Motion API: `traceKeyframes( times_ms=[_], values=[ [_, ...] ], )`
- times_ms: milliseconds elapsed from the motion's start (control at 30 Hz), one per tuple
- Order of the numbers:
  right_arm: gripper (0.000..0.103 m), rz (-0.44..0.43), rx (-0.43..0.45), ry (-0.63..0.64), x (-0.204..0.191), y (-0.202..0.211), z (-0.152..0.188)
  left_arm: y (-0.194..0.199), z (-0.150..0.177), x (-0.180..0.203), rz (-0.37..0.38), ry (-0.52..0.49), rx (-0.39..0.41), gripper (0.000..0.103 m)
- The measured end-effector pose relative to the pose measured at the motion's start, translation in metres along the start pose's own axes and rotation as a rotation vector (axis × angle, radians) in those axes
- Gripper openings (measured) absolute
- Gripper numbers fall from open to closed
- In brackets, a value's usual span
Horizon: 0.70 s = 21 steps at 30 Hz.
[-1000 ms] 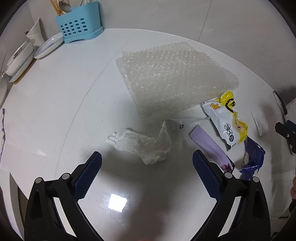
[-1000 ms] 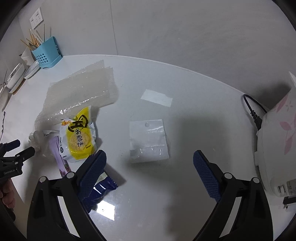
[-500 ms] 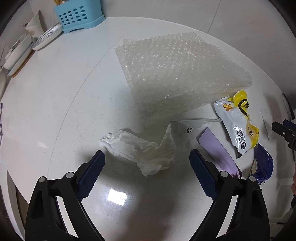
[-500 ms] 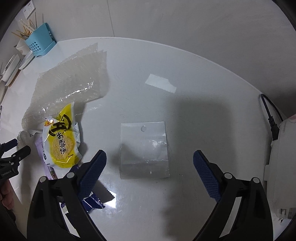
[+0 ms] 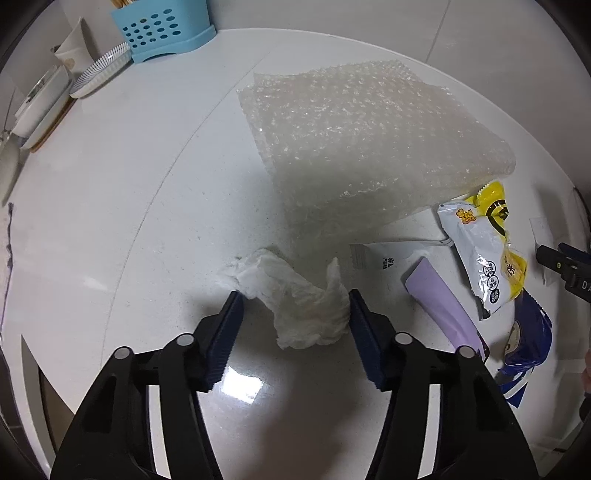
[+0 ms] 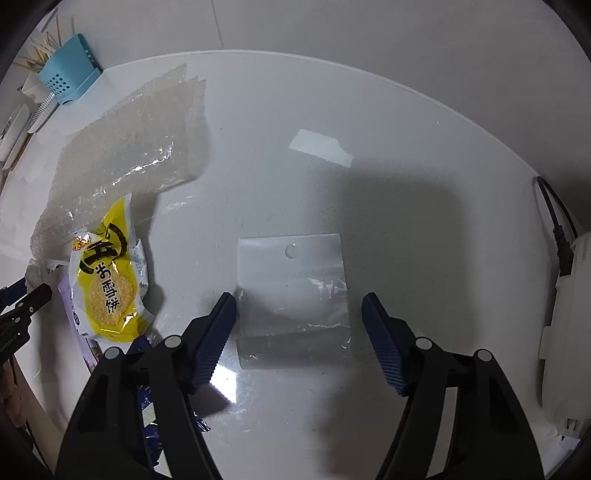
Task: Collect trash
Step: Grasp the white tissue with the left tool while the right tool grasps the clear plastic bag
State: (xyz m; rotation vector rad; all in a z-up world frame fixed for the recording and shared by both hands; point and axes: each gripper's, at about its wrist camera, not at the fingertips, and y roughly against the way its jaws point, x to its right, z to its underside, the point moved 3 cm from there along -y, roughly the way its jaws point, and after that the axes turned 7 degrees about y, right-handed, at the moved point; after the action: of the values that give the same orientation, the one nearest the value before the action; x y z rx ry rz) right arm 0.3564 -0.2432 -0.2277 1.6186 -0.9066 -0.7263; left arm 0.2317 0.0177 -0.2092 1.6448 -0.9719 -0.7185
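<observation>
My left gripper [image 5: 293,306] is closing around the soft, featherlight tissue [image 5: 295,295]; my right gripper [image 6: 299,310] is closing over the flat, slippery plastic bag [image 6: 293,291] at twelve o'clock, neither clamped yet.

On the table [image 5: 110,184], a tissue [image 5: 295,295] lies before the bubble wrap [image 5: 369,140]. Right of the tissue lie a strip [image 5: 439,302] and a snack packet [image 5: 487,258], the packet's far end under the wrap. A rack [image 5: 162,29] stands at the far left edge. A plastic bag [image 6: 291,291] lies right of the packet, well apart.
</observation>
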Motion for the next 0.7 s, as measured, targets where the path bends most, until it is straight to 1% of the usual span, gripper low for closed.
traceKeyframes(
  times_ms=[33,67,267,367,500,633,700],
  values=[
    [0.062,0.000,0.001,-0.001,-0.001,0.000,-0.001,0.001,0.000,0.000,-0.003,0.002,0.000,0.044],
    [0.058,0.001,0.001,-0.001,-0.001,0.001,-0.001,0.001,-0.001,-0.001,-0.004,0.006,0.000,0.038],
    [0.053,0.006,-0.010,-0.008,-0.011,0.000,-0.006,0.008,0.003,0.001,-0.001,0.002,0.004,0.018],
    [0.048,0.002,-0.013,-0.003,-0.013,0.001,-0.007,0.010,0.005,0.000,0.005,0.005,-0.001,0.016],
    [0.042,0.002,-0.020,-0.005,-0.017,0.001,-0.011,0.013,0.010,-0.003,0.008,0.010,-0.005,0.016],
    [0.039,0.011,-0.015,-0.002,-0.020,0.002,-0.012,0.017,0.017,-0.007,0.013,0.013,-0.004,0.016],
    [0.036,0.013,-0.016,-0.001,-0.021,0.003,-0.010,0.021,0.020,-0.009,0.016,0.012,0.000,0.016]
  ],
)
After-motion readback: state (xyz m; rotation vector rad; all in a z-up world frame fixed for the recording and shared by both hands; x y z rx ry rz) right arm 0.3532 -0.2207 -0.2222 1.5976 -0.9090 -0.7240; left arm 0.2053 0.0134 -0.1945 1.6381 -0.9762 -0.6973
